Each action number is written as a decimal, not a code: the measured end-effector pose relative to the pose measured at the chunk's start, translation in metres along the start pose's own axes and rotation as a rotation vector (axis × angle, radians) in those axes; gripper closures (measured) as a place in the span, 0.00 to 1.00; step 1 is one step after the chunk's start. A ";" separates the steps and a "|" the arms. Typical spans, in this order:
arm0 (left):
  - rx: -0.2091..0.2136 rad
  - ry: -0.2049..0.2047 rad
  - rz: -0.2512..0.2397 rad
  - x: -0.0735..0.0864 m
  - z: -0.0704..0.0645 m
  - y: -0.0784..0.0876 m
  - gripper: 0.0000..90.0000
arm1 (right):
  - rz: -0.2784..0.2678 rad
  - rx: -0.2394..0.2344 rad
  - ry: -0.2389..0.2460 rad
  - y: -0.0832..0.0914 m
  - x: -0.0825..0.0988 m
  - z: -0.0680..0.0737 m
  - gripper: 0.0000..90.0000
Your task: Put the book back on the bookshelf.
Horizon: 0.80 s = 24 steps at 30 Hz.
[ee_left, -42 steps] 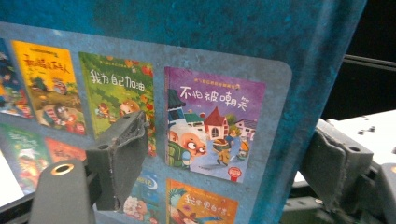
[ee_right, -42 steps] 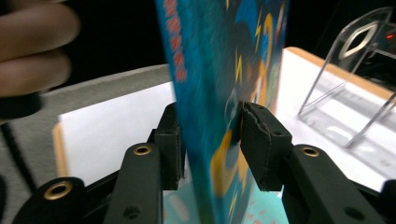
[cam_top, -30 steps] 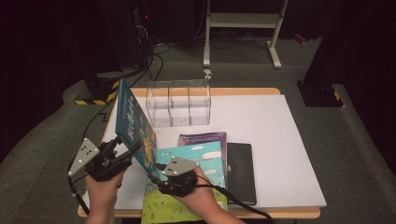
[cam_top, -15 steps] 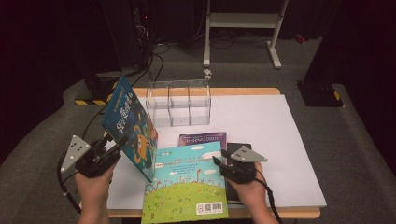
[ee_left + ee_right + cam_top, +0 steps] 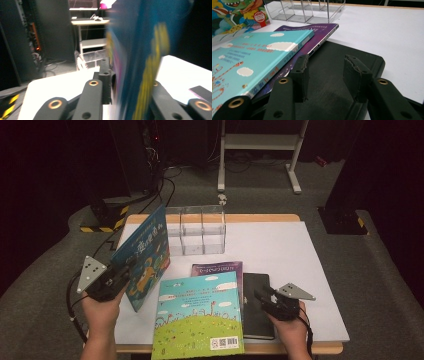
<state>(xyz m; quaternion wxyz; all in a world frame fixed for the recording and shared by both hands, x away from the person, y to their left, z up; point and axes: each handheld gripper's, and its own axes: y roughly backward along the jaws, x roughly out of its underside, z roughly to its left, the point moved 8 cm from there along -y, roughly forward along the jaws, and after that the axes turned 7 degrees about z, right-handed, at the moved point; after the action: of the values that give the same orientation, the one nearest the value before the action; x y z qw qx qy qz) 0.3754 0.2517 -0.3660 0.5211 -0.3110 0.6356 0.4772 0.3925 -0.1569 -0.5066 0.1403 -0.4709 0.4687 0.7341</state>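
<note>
Blue-covered and tilted on its lower edge, a picture book [image 5: 144,255] stands at the left of the white table [image 5: 300,270] in the high view, clamped at its near edge by the left gripper [image 5: 122,276], whose jaws have just been closing onto it. Behind the book sits a clear plastic organiser [image 5: 196,231]. At the table's near edge lies a green-and-sky-blue book [image 5: 198,316] overlapping a purple book [image 5: 218,269], with a black notebook [image 5: 256,305] just beside them on the right. The right gripper [image 5: 264,298] hovers over that notebook, its jaws parted and holding nothing.

The left gripper view, much blurred, shows the blue book [image 5: 142,57] rising upright between the two black jaws, which press on both its faces; the clear organiser [image 5: 91,58] stands farther off on the table.

In the right gripper view the jaws stand partly apart with nothing between them, directly above the black notebook [image 5: 332,75]. To their left lie the sky-blue book [image 5: 249,57] and, under it, the purple one [image 5: 322,32]; the held book's cover [image 5: 237,13] and the organiser [image 5: 307,10] sit beyond.
</note>
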 end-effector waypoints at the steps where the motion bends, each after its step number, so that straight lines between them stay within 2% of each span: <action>1: 0.015 0.010 -0.003 0.003 0.002 0.002 0.85 | -0.001 -0.001 0.001 0.000 0.001 -0.001 0.62; 4: 0.010 -0.003 -0.013 0.007 0.004 0.006 0.88 | -0.002 -0.010 -0.015 0.000 0.002 -0.003 0.63; 6: -0.015 -0.030 -0.007 0.007 0.004 0.007 0.88 | -0.001 -0.015 -0.021 -0.001 0.003 -0.004 0.63; 9: 0.001 -0.030 -0.005 0.007 0.003 0.005 0.88 | -0.002 -0.017 -0.025 -0.001 0.003 -0.004 0.63; 15: 0.052 0.000 -0.020 0.008 0.006 0.002 0.85 | -0.001 -0.019 -0.043 0.000 0.005 -0.004 0.63; 17: 0.058 0.016 -0.006 0.010 0.010 0.001 0.82 | 0.000 -0.021 -0.046 -0.001 0.005 -0.004 0.63; 18: 0.064 0.020 -0.003 0.010 0.011 0.001 0.78 | 0.002 -0.022 -0.051 -0.002 0.006 -0.005 0.63; 21: 0.069 0.028 0.011 0.009 0.015 0.001 0.77 | 0.004 -0.023 -0.053 -0.002 0.006 -0.005 0.62; 24: 0.103 0.063 0.029 0.007 0.018 -0.001 0.78 | 0.004 -0.026 -0.060 -0.002 0.006 -0.007 0.62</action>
<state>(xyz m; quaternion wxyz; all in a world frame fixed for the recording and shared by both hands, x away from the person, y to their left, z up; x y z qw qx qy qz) 0.3807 0.2689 -0.3731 0.5090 -0.2894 0.6800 0.4414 0.3942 -0.1626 -0.5139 0.1468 -0.4494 0.4558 0.7542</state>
